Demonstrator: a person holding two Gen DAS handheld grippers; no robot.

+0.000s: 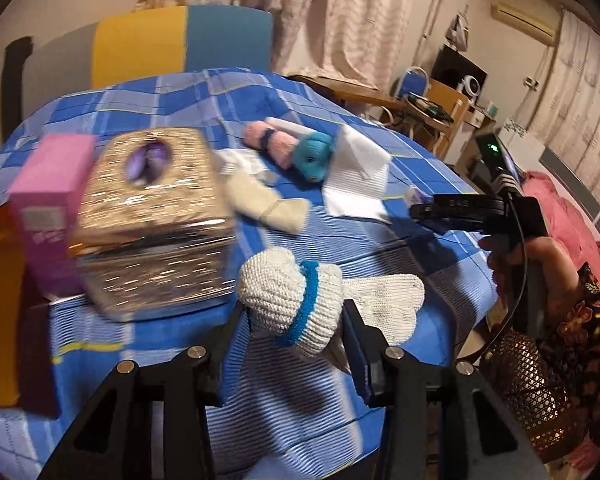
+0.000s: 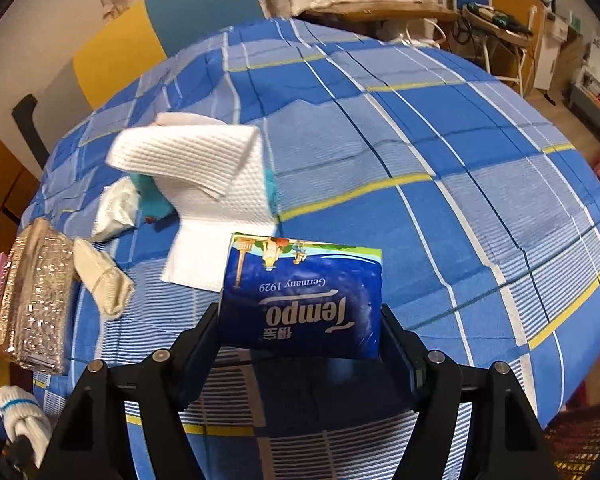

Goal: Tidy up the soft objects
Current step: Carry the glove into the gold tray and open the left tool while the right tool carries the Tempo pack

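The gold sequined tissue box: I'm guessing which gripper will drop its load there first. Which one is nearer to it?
Left. The left gripper, shut on a white knit glove, is right beside the gold box. The right gripper, holding the Tempo pack, is farther away.

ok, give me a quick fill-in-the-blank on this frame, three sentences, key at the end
The left hand-held gripper grips a white knitted glove with a ____ band.
The right hand-held gripper holds a blue pack of ____.
The gold box stands beside a ____ carton.

Missing: blue; tissues; pink
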